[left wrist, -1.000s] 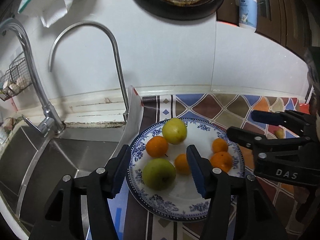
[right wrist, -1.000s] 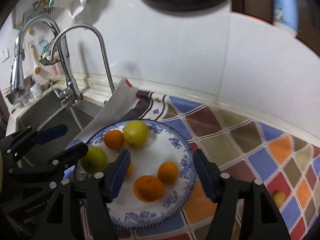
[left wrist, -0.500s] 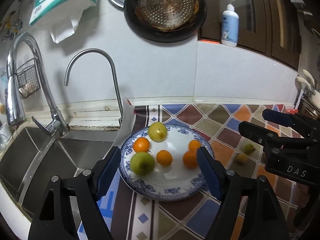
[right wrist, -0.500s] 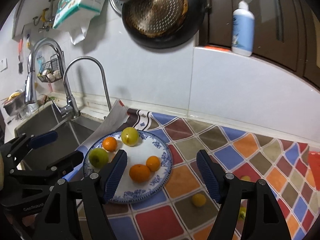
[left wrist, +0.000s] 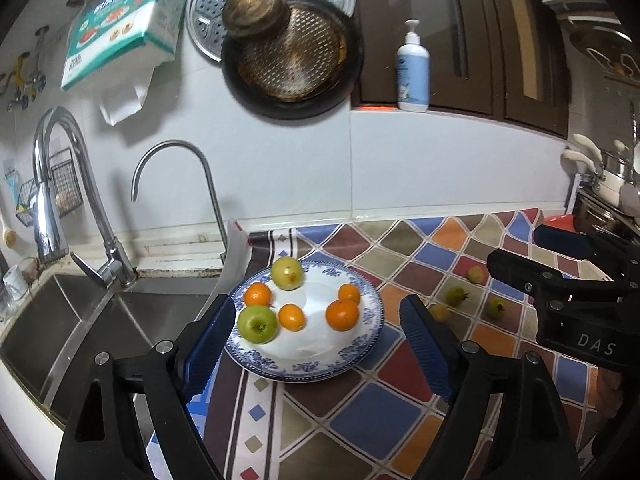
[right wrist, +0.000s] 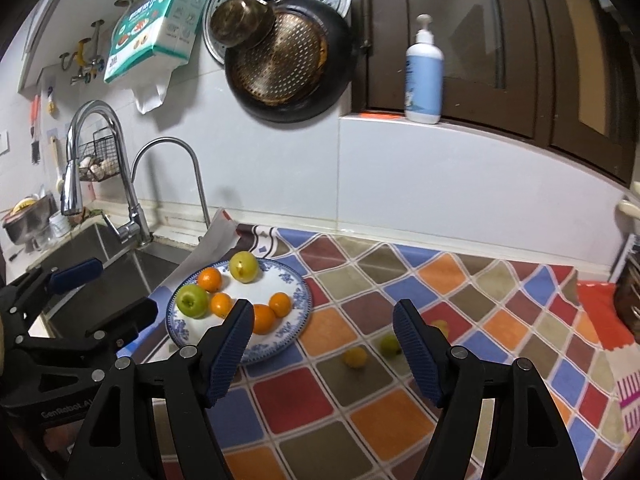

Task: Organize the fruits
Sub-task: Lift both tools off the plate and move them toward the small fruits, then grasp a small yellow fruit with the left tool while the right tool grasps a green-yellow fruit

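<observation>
While both tongs [left wrist: 314, 338] [right wrist: 324, 344] gape empty, fruit plate [left wrist: 352, 364] lies beyond, apart.

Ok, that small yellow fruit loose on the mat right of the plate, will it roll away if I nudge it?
Probably. The small yellow fruit looks round and sits free on the flat patterned mat, with nothing beside it to stop it. It seems tiny next to the open right gripper, so it is likely light and easily knocked.

From my left wrist camera I read the white letters "DAS" on the black body of my right gripper [left wrist: 568, 276]. From my right wrist camera, my left gripper [right wrist: 104, 292] carries "GenRobot.AI" in small pale print, its end partly hidden. The printing on the tissue pack [right wrist: 156, 28] and the pump bottle [right wrist: 424, 68] is too small to read.
</observation>
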The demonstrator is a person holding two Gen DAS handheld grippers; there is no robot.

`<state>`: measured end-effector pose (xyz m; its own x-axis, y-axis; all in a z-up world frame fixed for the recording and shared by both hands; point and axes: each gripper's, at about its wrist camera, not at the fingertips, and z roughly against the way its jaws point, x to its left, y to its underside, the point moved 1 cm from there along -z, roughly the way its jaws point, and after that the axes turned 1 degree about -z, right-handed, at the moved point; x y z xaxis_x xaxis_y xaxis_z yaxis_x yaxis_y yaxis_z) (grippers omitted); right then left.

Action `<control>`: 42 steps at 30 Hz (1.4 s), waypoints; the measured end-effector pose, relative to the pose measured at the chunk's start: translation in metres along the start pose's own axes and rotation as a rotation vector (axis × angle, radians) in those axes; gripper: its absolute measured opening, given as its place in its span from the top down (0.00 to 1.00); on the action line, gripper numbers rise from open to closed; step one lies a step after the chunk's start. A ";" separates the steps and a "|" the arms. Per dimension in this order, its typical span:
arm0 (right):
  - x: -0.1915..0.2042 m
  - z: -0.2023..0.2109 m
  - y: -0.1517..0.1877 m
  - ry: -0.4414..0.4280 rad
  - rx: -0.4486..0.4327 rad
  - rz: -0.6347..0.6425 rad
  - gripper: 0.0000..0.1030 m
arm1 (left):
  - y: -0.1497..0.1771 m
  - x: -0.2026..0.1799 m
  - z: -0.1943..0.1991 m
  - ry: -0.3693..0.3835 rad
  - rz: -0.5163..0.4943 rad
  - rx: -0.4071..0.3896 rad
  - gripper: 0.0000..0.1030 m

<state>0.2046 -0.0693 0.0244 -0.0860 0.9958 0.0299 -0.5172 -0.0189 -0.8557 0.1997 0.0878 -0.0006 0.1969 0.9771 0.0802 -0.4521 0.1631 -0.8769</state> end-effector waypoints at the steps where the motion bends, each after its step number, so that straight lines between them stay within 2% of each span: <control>1: -0.002 0.004 0.002 0.005 -0.003 0.000 0.30 | 0.000 -0.005 0.002 0.005 -0.006 -0.006 0.18; 10: -0.033 0.029 0.015 0.053 -0.005 -0.013 0.30 | -0.001 -0.043 0.011 0.028 -0.046 -0.038 0.17; 18: -0.065 0.032 0.025 0.088 0.012 -0.028 0.30 | -0.003 -0.074 0.001 0.044 -0.072 -0.026 0.17; 27: -0.095 0.010 0.040 0.109 0.073 -0.056 0.30 | 0.003 -0.098 -0.033 0.061 -0.123 0.023 0.17; 42: -0.120 -0.046 0.063 0.104 0.203 -0.117 0.30 | 0.017 -0.119 -0.100 0.130 -0.195 0.136 0.17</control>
<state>0.2220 -0.1861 -0.0571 0.0665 0.9960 0.0604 -0.6794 0.0895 -0.7283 0.2556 -0.0390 -0.0723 0.3982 0.9010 0.1720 -0.5056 0.3720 -0.7784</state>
